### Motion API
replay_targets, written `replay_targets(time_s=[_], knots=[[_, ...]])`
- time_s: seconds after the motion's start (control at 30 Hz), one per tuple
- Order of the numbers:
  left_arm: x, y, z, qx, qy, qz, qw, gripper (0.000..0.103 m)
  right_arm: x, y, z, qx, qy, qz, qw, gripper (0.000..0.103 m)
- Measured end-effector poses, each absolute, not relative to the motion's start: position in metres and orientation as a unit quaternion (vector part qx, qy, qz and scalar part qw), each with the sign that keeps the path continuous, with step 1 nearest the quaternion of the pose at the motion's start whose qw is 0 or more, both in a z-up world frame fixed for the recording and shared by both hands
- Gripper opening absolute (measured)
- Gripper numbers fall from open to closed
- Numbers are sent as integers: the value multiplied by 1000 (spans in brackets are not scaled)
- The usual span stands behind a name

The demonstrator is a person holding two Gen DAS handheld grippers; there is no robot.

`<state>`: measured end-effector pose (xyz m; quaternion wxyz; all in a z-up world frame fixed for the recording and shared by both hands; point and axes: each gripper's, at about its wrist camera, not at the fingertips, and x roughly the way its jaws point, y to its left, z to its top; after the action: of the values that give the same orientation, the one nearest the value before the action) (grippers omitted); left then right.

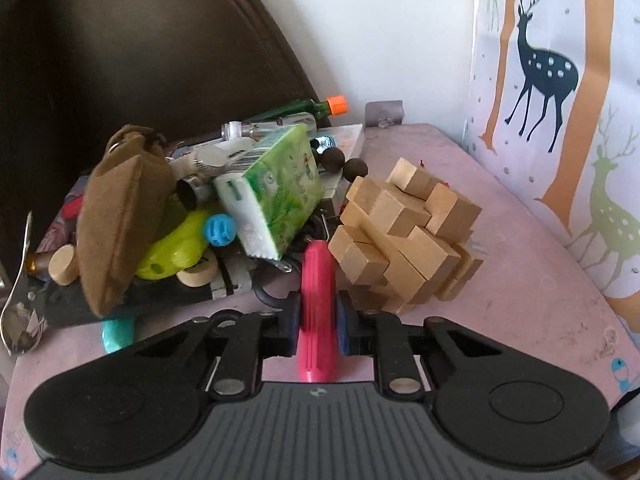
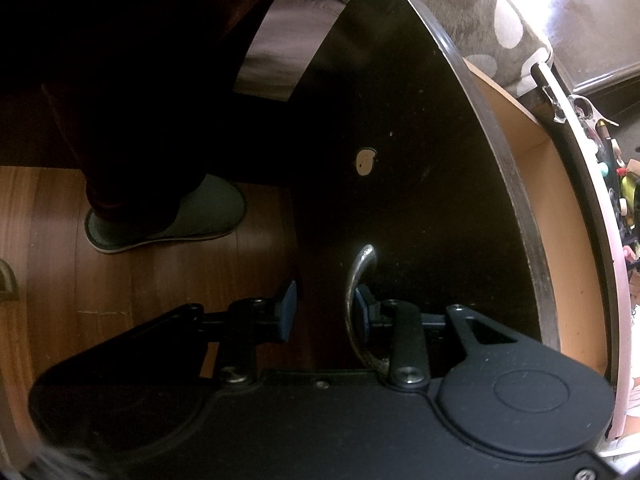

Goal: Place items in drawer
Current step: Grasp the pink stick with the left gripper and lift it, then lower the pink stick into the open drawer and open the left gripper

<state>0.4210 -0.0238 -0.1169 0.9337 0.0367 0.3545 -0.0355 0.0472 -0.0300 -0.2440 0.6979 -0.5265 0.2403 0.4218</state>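
Pink handle (image 1: 317,304) between left tongs (image 1: 318,322)

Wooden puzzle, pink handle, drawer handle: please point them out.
Wooden puzzle (image 1: 404,236), left wrist view, a middle block.
Pink handle (image 1: 317,280), left wrist view, ribbed shaft.
Drawer handle (image 2: 356,276), right wrist view, metal curve.

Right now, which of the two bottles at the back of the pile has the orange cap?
The dark green bottle, lying on its side farthest back; the clear bottle in front of it has none.
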Motion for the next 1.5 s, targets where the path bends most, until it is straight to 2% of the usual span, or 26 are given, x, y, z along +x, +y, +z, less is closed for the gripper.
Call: replay_targets(time_s=[0.3,0.57,1.17,1.4,1.43,1.5], knots=[[371,-10,-96,13,335,-46,941,17,49,-25,-243,-525,244,418,700,32],[293,-9,-81,20,332,-85,939,17,50,-24,-243,-526,245,417,700,32],[284,-53,-228,200,524,-143,815,17,51,-12,-243,-522,254,405,706,32],[289,-55,-256,209,534,-137,808,17,51,-13,-245,-522,252,406,706,32],[289,-54,-256,211,531,-135,809,22,51,-13,-245,-522,252,406,706,32],[288,-52,-256,209,531,-133,810,57,51,-13,-245,-523,252,406,706,32]])
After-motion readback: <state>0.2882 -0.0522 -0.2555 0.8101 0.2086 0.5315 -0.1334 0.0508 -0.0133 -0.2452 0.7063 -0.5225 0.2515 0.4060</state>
